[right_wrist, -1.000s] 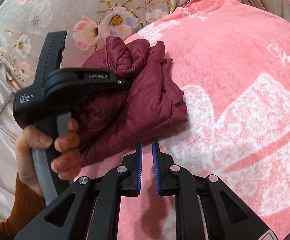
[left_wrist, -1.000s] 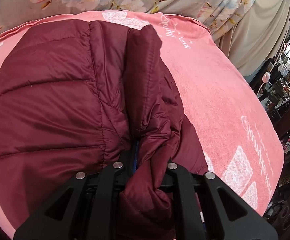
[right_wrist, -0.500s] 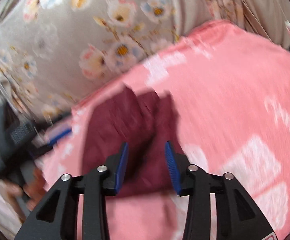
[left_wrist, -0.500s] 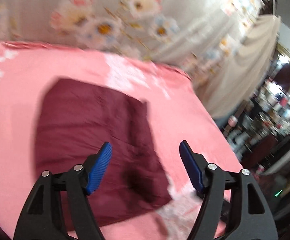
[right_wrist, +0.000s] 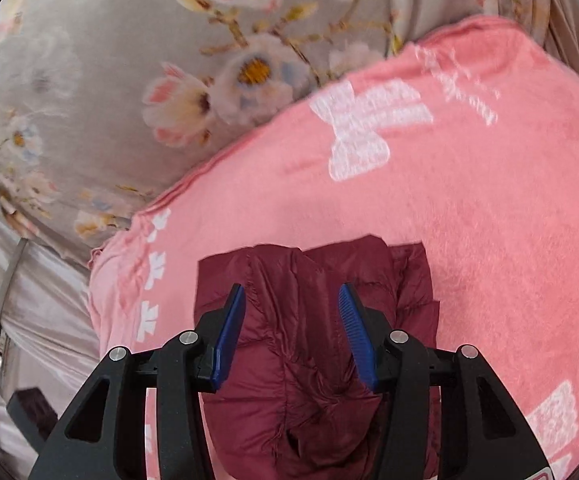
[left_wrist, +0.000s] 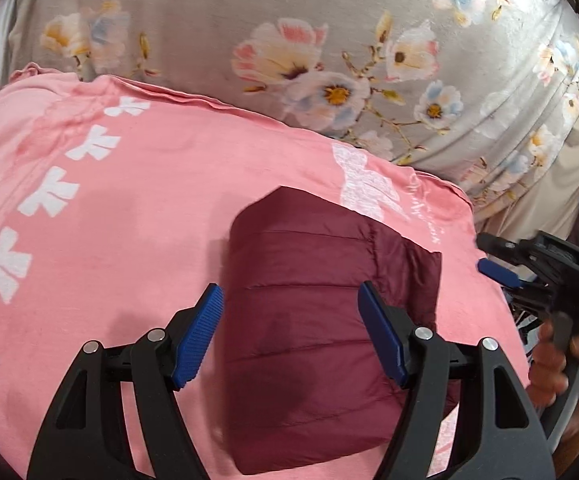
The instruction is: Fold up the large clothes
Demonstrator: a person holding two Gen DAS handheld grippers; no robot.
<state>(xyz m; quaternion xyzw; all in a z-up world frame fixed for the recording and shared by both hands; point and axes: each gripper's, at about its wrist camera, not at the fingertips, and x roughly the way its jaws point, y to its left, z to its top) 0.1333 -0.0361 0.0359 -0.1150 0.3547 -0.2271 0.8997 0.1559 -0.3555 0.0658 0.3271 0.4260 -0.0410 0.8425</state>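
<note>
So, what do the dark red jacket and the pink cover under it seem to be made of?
The folded maroon puffer jacket looks like thin synthetic shell, perhaps nylon, over soft filling: it has a slight sheen, stitched quilt lines and puffy sections. The pink blanket looks like soft matte fleece or terry with a fuzzy nap and white bow prints; which of the two I cannot tell.

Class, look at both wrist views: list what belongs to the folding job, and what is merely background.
Belongs to the job:
- maroon puffer jacket, folded
- left tool, open
- right tool, opening, nothing gripped

Merely background:
- pink blanket underneath
- floral curtain
</note>
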